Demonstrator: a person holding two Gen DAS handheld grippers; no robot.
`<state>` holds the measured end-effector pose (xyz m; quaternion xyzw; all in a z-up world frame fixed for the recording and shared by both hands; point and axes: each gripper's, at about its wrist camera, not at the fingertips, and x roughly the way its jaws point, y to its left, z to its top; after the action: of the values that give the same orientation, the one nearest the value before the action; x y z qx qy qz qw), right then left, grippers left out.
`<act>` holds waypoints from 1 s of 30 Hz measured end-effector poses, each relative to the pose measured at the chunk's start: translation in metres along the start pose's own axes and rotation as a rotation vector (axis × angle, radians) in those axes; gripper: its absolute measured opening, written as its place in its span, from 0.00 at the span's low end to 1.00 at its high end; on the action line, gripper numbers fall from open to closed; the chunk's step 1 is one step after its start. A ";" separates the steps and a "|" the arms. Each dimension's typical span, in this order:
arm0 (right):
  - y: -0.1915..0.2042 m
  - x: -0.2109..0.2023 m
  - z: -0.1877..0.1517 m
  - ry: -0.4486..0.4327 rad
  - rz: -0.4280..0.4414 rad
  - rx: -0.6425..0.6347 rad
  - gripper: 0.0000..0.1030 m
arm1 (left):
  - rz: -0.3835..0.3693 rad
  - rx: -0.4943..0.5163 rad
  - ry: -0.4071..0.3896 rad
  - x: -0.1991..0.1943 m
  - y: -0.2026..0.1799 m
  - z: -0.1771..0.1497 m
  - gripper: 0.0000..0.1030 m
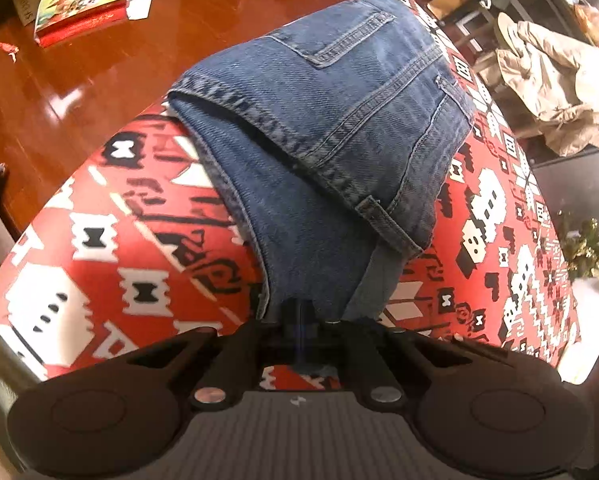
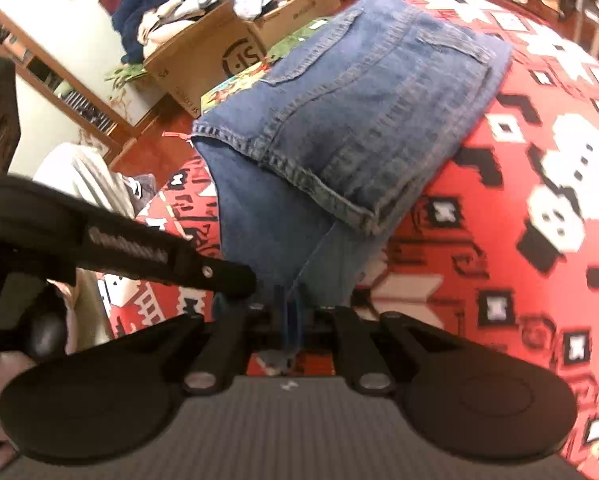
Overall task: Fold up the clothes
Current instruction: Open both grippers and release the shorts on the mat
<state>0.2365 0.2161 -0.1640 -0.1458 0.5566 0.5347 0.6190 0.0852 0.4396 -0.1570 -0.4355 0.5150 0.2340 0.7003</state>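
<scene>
The left gripper (image 1: 299, 316) has its fingers clenched on a lower edge of the blue jeans (image 1: 331, 120), the denim pinched into a thin fold between them. The right gripper (image 2: 289, 312) grips the same way, its fingers pressed together on a narrow fold of the jeans (image 2: 359, 120) at the near end. In the right wrist view, the black body of the left gripper (image 2: 139, 248) reaches in from the left, just beside the right one, so both hold the same near end of the garment.

The jeans lie partly folded on a red cloth with a black and white pattern (image 1: 119, 248). The waist part, with a back pocket, a belt loop and stitched seams showing, is doubled over on top of the leg fabric, which runs down toward the fingers.

Beyond the cloth is a glossy reddish-brown wooden surface (image 1: 99, 60), possibly a table or floor. A colourful flat packet (image 1: 83, 12) lies on it. Farther off, cardboard boxes (image 2: 203, 52) hold piled fabrics, and a beige garment (image 1: 551, 84) is draped over furniture to the right.
</scene>
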 end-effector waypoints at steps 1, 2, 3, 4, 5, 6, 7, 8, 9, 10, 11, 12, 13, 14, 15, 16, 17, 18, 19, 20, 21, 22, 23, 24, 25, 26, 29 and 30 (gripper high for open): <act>-0.002 0.000 -0.001 0.014 0.001 0.020 0.06 | 0.004 0.000 0.005 0.000 -0.001 -0.001 0.02; -0.005 -0.001 -0.002 0.029 0.002 0.036 0.08 | 0.005 0.000 0.004 -0.003 -0.002 -0.001 0.03; -0.007 0.000 -0.004 0.044 0.003 0.052 0.08 | 0.005 0.001 0.002 -0.005 -0.004 -0.001 0.03; -0.008 -0.003 -0.002 0.046 0.002 0.051 0.08 | -0.004 0.002 -0.008 -0.010 -0.006 0.001 0.03; -0.008 -0.006 0.002 0.028 0.004 0.046 0.08 | -0.016 0.005 -0.028 -0.016 -0.009 0.004 0.03; -0.009 -0.010 0.008 0.008 0.006 0.041 0.08 | -0.025 0.010 -0.055 -0.023 -0.012 0.010 0.03; -0.009 -0.014 0.013 -0.013 0.009 0.036 0.09 | -0.033 0.015 -0.082 -0.027 -0.016 0.016 0.03; -0.011 -0.017 0.024 -0.042 0.007 0.034 0.09 | -0.035 0.012 -0.107 -0.029 -0.018 0.024 0.03; -0.012 -0.020 0.035 -0.073 0.004 0.033 0.09 | -0.038 0.009 -0.131 -0.031 -0.019 0.032 0.03; -0.014 -0.024 0.046 -0.104 0.002 0.032 0.09 | -0.029 -0.005 -0.152 -0.030 -0.020 0.040 0.03; -0.016 -0.027 0.057 -0.134 -0.001 0.031 0.09 | -0.030 -0.025 -0.172 -0.029 -0.019 0.047 0.03; -0.016 -0.024 0.060 -0.137 -0.006 0.023 0.09 | -0.034 -0.045 -0.192 -0.028 -0.017 0.055 0.03; -0.016 -0.020 0.063 -0.136 -0.010 0.014 0.09 | -0.035 -0.060 -0.212 -0.026 -0.017 0.062 0.03; -0.016 -0.016 0.065 -0.135 -0.015 0.005 0.09 | -0.036 -0.075 -0.231 -0.025 -0.016 0.069 0.03; -0.016 -0.012 0.067 -0.133 -0.019 -0.005 0.09 | -0.029 -0.082 -0.227 -0.020 -0.015 0.071 0.03; -0.016 -0.008 0.069 -0.132 -0.024 -0.014 0.09 | -0.020 -0.089 -0.220 -0.014 -0.014 0.073 0.03; -0.016 -0.004 0.072 -0.131 -0.029 -0.023 0.09 | -0.011 -0.095 -0.212 -0.008 -0.013 0.075 0.04; -0.016 0.000 0.074 -0.129 -0.033 -0.032 0.09 | -0.002 -0.102 -0.205 -0.002 -0.012 0.077 0.04; -0.016 0.004 0.076 -0.128 -0.038 -0.041 0.09 | 0.007 -0.108 -0.197 0.003 -0.011 0.078 0.04; -0.016 0.008 0.079 -0.127 -0.043 -0.050 0.09 | 0.008 -0.103 -0.197 0.006 -0.009 0.078 0.03; -0.016 0.012 0.081 -0.125 -0.047 -0.059 0.08 | 0.001 -0.102 -0.195 0.006 -0.007 0.078 0.03; -0.016 0.016 0.083 -0.124 -0.052 -0.068 0.07 | -0.006 -0.102 -0.191 0.005 -0.005 0.078 0.03; -0.016 0.019 0.085 -0.123 -0.057 -0.077 0.07 | -0.006 -0.097 -0.188 0.005 -0.005 0.078 0.03; -0.016 0.023 0.088 -0.121 -0.061 -0.086 0.07 | 0.000 -0.087 -0.187 0.005 -0.006 0.080 0.03; -0.016 0.027 0.090 -0.120 -0.066 -0.095 0.07 | 0.005 -0.077 -0.186 0.005 -0.006 0.082 0.03; -0.016 0.031 0.092 -0.119 -0.071 -0.104 0.07 | 0.007 -0.074 -0.183 0.006 -0.006 0.083 0.03; -0.021 0.017 0.103 -0.149 -0.073 -0.107 0.04 | 0.019 -0.070 -0.178 0.003 -0.008 0.084 0.03; -0.022 0.012 0.106 -0.159 -0.073 -0.107 0.05 | 0.019 -0.074 -0.179 0.002 -0.009 0.084 0.03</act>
<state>0.3092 0.2961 -0.1473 -0.1559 0.4704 0.5506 0.6717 0.1362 0.5065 -0.1477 -0.4333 0.4457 0.2974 0.7247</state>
